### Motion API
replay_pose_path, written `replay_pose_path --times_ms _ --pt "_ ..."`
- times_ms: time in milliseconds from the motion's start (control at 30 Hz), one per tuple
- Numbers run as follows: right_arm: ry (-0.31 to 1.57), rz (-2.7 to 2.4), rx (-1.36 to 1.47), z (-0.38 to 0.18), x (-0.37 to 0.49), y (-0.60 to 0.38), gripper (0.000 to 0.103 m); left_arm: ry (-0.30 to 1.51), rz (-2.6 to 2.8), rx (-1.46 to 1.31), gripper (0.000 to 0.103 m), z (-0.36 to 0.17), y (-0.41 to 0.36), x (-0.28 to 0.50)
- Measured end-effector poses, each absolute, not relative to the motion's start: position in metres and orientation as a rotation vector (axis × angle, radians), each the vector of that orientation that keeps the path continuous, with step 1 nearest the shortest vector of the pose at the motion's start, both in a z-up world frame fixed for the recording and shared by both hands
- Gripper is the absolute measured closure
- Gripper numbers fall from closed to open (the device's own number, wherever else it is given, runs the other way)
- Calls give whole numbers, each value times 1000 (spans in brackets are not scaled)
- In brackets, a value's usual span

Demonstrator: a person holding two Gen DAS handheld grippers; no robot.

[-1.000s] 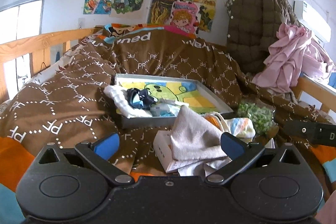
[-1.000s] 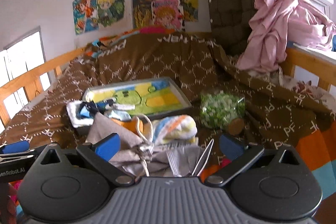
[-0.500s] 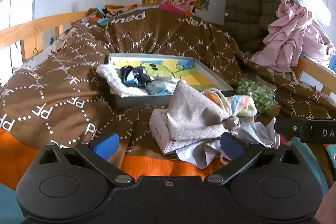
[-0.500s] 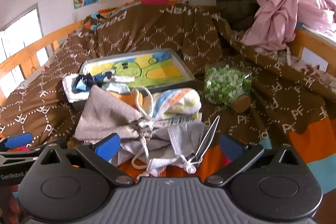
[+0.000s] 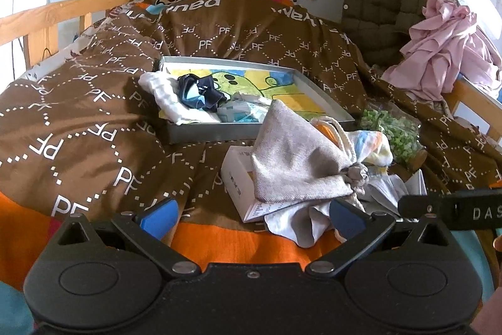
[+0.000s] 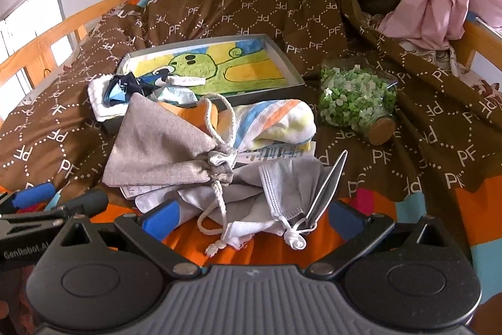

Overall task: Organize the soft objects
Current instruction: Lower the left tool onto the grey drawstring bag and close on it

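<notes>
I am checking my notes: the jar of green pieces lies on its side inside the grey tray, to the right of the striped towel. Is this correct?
Not quite. The jar of green pieces lies on its side on the brown duvet, outside the grey tray, as the right wrist view shows. It is indeed right of the striped towel.

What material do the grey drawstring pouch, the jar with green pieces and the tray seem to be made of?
Grey drawstring pouch: woven cloth, matte, likely linen or cotton; the weave shows, and it creases softly. Jar: clear and glossy, glass or plastic, I cannot tell which; its stopper looks like cork. Tray: thin grey walls with a dull sheen, perhaps metal or coated card.
</notes>
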State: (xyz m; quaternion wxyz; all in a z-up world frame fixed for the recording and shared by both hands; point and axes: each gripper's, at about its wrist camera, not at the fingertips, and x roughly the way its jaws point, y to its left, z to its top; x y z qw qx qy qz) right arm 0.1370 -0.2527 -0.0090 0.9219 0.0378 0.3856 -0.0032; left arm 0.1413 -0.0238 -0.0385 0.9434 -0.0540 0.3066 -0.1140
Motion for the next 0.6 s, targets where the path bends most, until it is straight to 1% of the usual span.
replay_pose_path --times_ms 133,333,600 --pt "814 1 72 -12 145 -253 0 613 -231 -138 1 -40 -23 151" --pt "827 9 73 -15 155 -253 0 528 -240 -154 1 -39 -22 165" --pt "834 -2 143 -14 169 -270 0 487 -279 -185 1 -43 -24 186"
